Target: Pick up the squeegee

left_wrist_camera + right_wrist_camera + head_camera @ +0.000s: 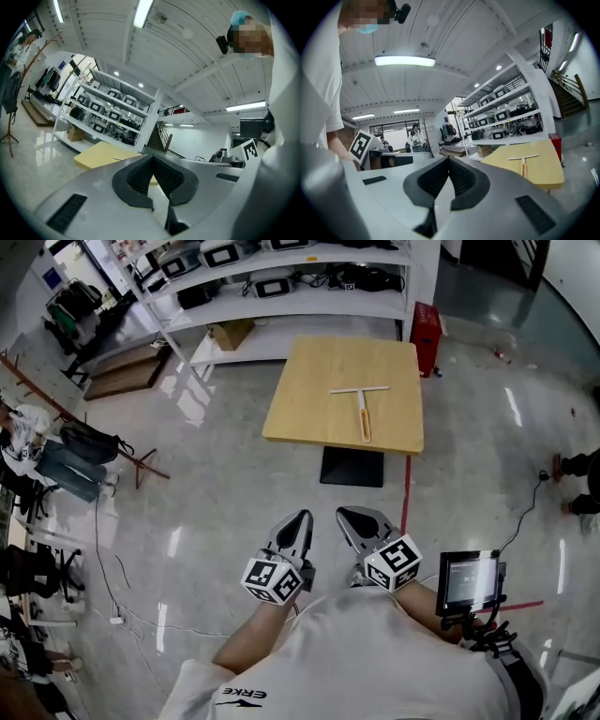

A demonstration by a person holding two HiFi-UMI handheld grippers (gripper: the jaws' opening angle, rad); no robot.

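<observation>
The squeegee, a white blade crossing an orange handle, lies flat on the square wooden table, far ahead of both grippers. In the right gripper view the squeegee shows on the table at the right. The left gripper view shows only the table's near corner, left of the jaws. My left gripper and right gripper are held side by side over the floor, close to my body, pointing toward the table. Both are shut and hold nothing: left gripper, right gripper.
White shelving with devices stands behind the table, a cardboard box under it and a red box to its right. A red tape line runs along the floor. A small monitor stands at my right. Cables, bags and chairs lie left.
</observation>
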